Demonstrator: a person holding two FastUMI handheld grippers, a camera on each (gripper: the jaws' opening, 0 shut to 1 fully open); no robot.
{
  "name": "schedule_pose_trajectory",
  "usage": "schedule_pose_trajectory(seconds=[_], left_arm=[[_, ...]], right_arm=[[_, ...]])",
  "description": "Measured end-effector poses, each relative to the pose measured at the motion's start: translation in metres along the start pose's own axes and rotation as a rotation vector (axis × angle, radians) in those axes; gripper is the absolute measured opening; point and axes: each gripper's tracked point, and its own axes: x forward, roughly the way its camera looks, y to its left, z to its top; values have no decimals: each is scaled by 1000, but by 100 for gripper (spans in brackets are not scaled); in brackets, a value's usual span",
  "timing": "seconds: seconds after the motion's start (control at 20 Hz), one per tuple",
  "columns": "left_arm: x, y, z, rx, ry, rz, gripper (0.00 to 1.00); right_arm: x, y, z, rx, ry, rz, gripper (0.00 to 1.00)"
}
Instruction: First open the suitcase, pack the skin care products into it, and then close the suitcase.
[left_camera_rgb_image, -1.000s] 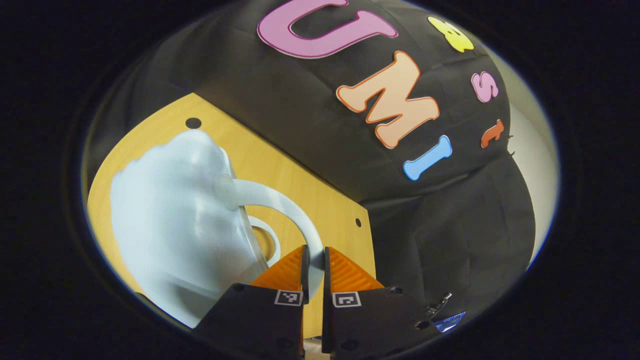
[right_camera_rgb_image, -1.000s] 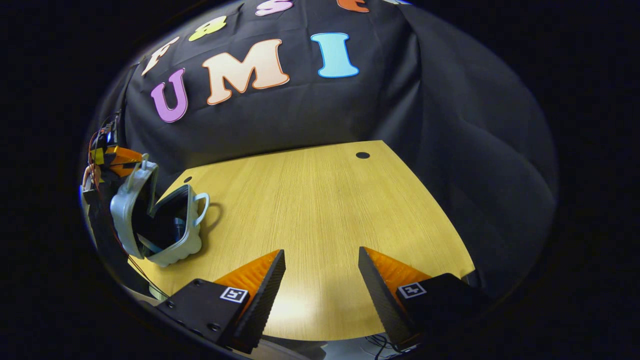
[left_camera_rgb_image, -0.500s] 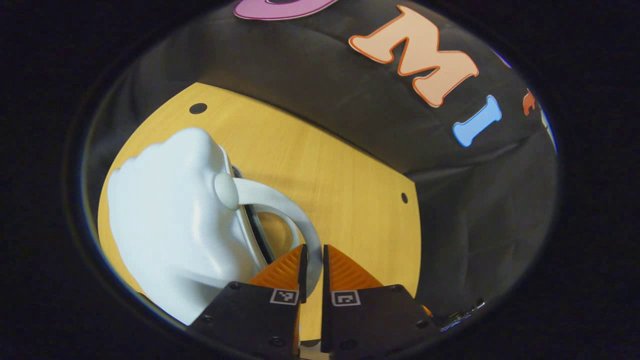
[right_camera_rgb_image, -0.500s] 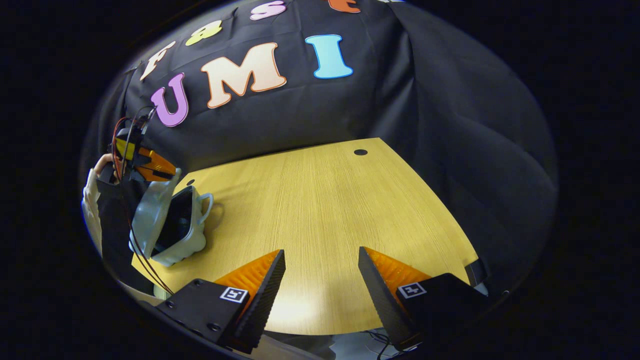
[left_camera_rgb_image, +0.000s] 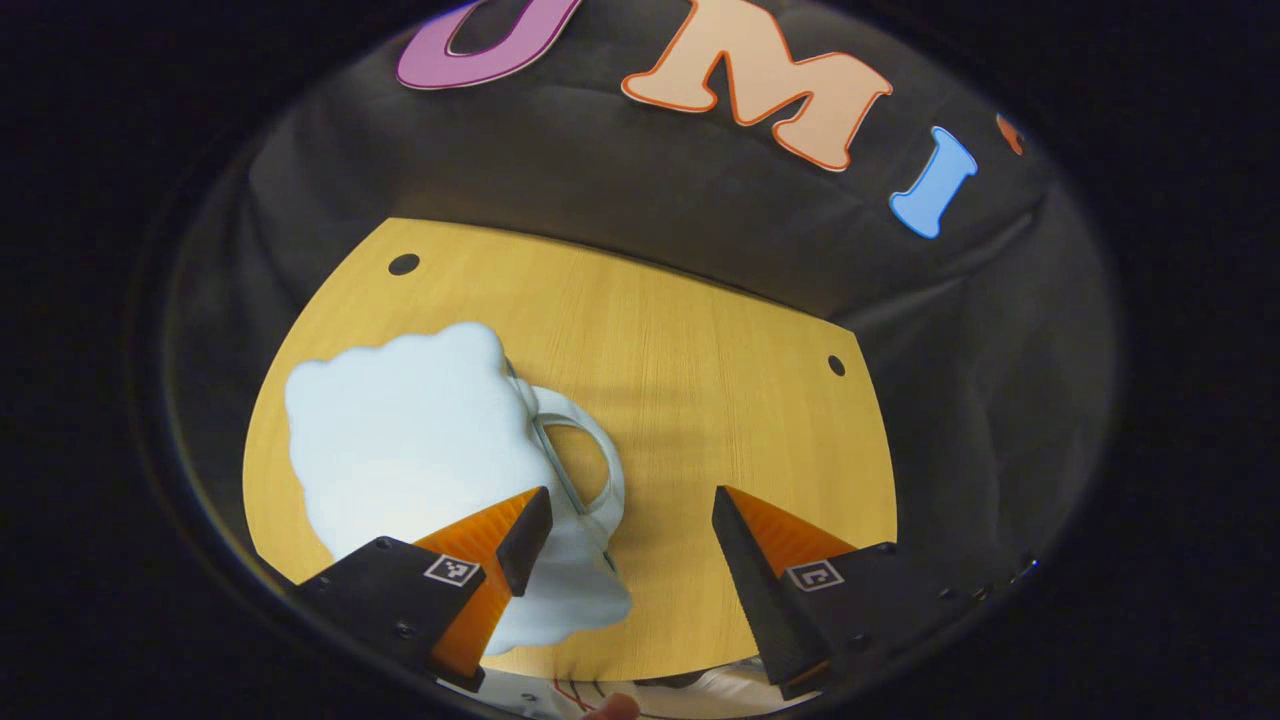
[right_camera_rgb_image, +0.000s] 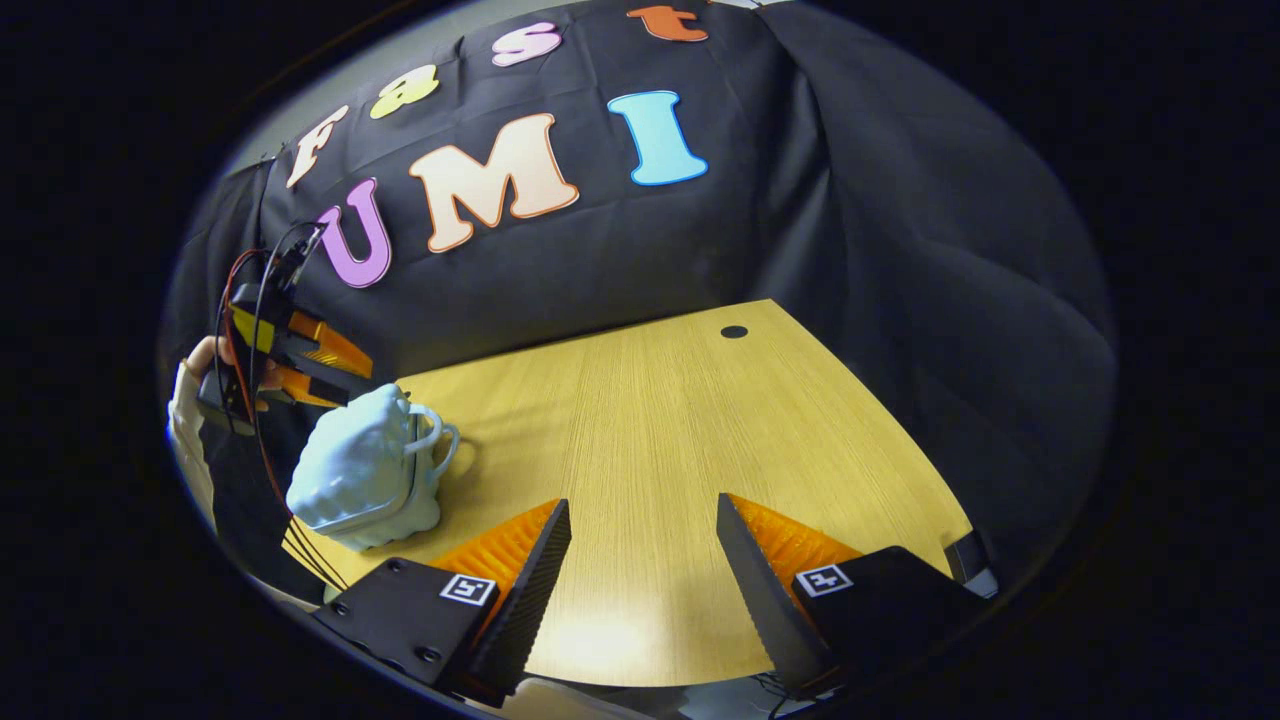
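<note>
My left gripper (left_camera_rgb_image: 630, 510) hangs spread wide above the suitcase (left_camera_rgb_image: 420, 450) — a glossy, lumpy pale-blue shell (cloud-shaped, lid down) with looped handles (left_camera_rgb_image: 585, 470) on the wooden table (left_camera_rgb_image: 720, 380). My right gripper (right_camera_rgb_image: 643, 540) is spread too — suitcase (right_camera_rgb_image: 365, 470) far left.

1. The suitcase (left_camera_rgb_image: 410, 440) lid, half open a second ago, now lies shut.
2. The left gripper (left_camera_rgb_image: 630, 520) has let go of the handle (left_camera_rgb_image: 590, 470); its fingers (left_camera_rgb_image: 525, 520) now stand apart.

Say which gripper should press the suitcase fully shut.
Left, probably. The left gripper hangs open right over the suitcase and its handles. The right gripper is open over bare table, farther away.
</note>
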Motion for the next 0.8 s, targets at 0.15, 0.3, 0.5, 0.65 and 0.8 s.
schedule_pose_trajectory(seconds=[0.15,0.3,0.5,0.65,0.8], left_arm=[[-21,-8,-22,27,-33,10,95],[-34,-15,-45,54,-50,26,94],[-38,-28,-71,75,-50,56,95],[-33,-43,-77,98,-50,51,95],[-28,-54,-79,116,-47,54,95]], right_arm=[[-1,-11,5,1,-16,6,89],[-4,-19,11,15,-27,11,95],[-6,-24,15,10,-37,21,95],[-5,-23,21,16,-48,43,95],[-2,-26,26,0,-56,52,95]])
